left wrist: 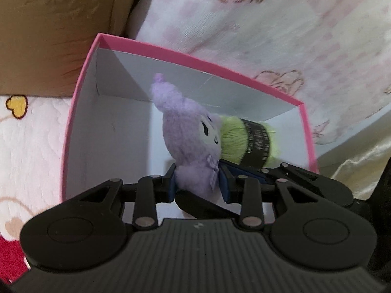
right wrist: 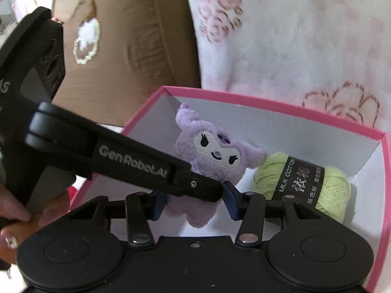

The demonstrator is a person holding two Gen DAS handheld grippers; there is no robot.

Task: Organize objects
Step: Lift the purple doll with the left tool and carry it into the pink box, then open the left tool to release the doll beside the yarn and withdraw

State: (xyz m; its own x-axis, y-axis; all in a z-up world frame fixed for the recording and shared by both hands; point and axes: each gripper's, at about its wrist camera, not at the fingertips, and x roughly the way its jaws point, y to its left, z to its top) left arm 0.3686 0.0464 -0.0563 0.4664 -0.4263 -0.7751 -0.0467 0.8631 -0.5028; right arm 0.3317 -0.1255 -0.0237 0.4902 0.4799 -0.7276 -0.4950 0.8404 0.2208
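While the left gripper point(left wrist: 199, 183) is clamping its blue pads point(left wrist: 226, 183) on the lower body of the purple plush toy point(left wrist: 185, 131), the toy is hanging inside the pink box point(left wrist: 80, 92), head toward the far wall, one ear tip pointing up near the far-left corner. Its feet are not clearly reaching the white floor of the box; contact there cannot be told. A ball of light green yarn point(left wrist: 246, 141) with a black paper band is lying in the box just beside the toy, on the side of its face, the two touching or nearly so in the left wrist view. From the right wrist view, the left gripper point(right wrist: 195, 183) is reaching in from the left, its black arm lettered "GenRobot.AI" crossing in front of the purple plush toy point(right wrist: 215, 151), which is showing its embroidered face. The right gripper point(right wrist: 193, 201) is hovering at the near rim of the pink box point(right wrist: 268, 102), its fingers spread apart and gripping nothing, the toy's lower body showing in the gap behind them. The yarn point(right wrist: 303, 183) is sitting toward the right wall of the box. A hand point(right wrist: 14, 219) with painted nails is gripping the left tool's handle. The box is resting on a pink-and-white patterned blanket point(left wrist: 268, 36), with a brown cushion point(right wrist: 127, 36) behind it.
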